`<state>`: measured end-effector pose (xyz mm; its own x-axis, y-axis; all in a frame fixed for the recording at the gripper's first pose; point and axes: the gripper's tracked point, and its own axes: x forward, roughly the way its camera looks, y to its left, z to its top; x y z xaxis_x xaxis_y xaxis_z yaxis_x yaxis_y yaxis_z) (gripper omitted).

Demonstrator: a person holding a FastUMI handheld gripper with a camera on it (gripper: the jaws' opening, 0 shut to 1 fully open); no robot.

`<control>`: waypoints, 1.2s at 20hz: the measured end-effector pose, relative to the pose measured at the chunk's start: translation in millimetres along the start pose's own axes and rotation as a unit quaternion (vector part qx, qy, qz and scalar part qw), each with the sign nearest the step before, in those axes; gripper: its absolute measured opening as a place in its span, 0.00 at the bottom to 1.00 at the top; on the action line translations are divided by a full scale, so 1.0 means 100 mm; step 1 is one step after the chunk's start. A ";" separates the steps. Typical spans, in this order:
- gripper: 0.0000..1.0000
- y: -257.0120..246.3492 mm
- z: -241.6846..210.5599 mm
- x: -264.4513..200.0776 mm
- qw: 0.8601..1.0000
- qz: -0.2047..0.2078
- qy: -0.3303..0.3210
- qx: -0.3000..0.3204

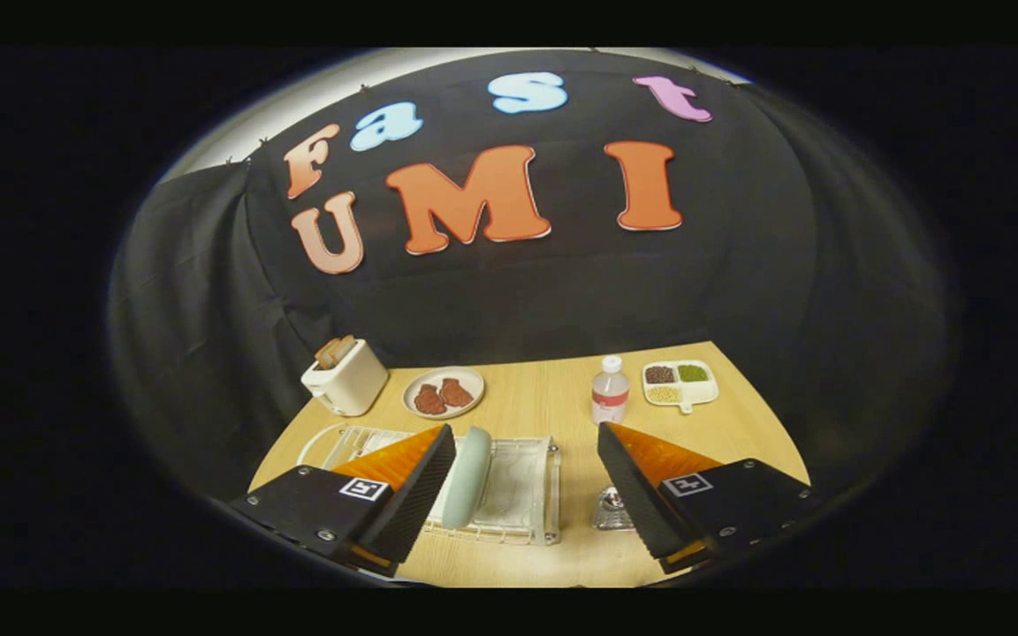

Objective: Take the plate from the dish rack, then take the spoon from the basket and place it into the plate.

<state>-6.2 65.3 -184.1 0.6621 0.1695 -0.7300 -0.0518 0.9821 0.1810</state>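
The gripper point(527, 481) hangs released, fingers wide. The plate point(467, 477) stands upright in the dish rack point(522, 495), just beside the left finger — a skewed descent could topple it.

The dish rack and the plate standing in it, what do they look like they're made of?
The dish rack looks like clear plastic: see-through, with glinting edges. The plate, standing on edge in it, looks like matte pale-green ceramic or melamine; its smooth, dull surface leaves that open. The hand-held gripper is open, the plate beside one finger.
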 end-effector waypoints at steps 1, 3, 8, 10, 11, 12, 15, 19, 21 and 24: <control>0.96 0.06 -0.05 0.06 1.000 0.005 0.016 0.001; 0.94 0.18 -0.15 0.16 0.999 0.012 0.048 -0.005; 0.89 0.37 -0.39 0.45 0.993 0.018 0.120 -0.014; 0.86 0.39 -0.52 0.55 0.989 0.011 0.148 -0.021; 0.83 0.41 -0.60 0.58 0.986 0.009 0.168 -0.024; 0.81 0.42 -0.68 0.62 0.983 0.005 0.182 -0.028; 0.72 0.48 -0.91 0.74 0.974 -0.005 0.222 -0.040; 0.60 0.48 -1.10 0.86 0.966 -0.024 0.251 -0.055; 0.47 0.41 -1.17 0.89 0.961 -0.050 0.264 -0.062; 0.32 0.38 -1.17 0.89 0.958 -0.074 0.272 -0.056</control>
<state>-36.7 127.3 -318.8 0.1833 0.0151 -0.9829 -0.0869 0.9962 -0.0009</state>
